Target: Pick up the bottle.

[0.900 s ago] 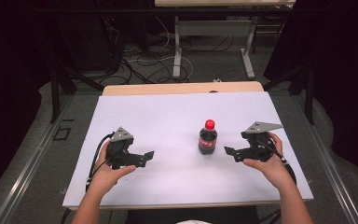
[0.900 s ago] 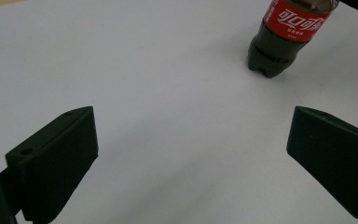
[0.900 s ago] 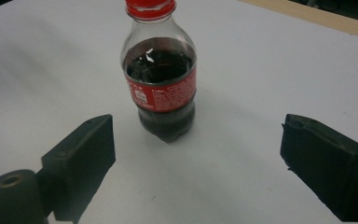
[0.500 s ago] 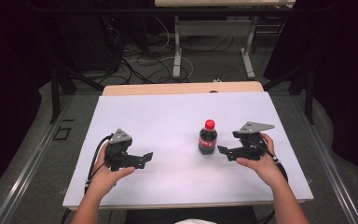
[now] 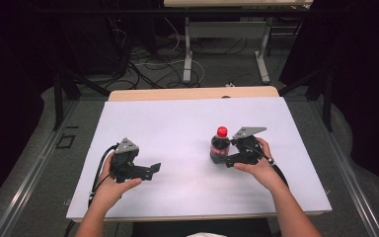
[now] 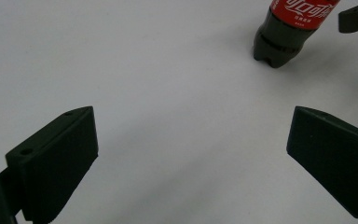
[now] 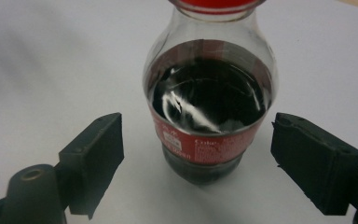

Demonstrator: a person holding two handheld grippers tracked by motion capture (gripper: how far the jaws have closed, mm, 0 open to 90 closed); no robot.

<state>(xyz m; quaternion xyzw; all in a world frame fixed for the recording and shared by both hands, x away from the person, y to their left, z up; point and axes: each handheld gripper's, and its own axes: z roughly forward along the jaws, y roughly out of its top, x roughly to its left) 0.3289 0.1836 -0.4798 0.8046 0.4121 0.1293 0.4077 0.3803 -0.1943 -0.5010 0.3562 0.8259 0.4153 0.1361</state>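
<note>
A small cola bottle [image 5: 220, 145] with a red cap and red label stands upright on the white table [image 5: 177, 123], right of centre. My right gripper [image 5: 227, 158] is right beside it, pointing left. In the right gripper view its jaws stand open on either side of the bottle [image 7: 212, 107], with gaps between the pads and the label. My left gripper [image 5: 155, 169] rests low at the front left, open with nothing between its jaws [image 6: 191, 126]. In the left gripper view the bottle [image 6: 289, 28] stands far ahead at the upper right.
A wooden table edge [image 5: 192, 93] shows behind the white surface. Beyond it are desk legs [image 5: 187, 49] and cables [image 5: 148, 64] on the floor. Bare white surface lies between the two grippers and toward the back.
My right gripper has moved left, up to the bottle, so its jaws now flank it. The left gripper and the bottle have stayed where they were.
</note>
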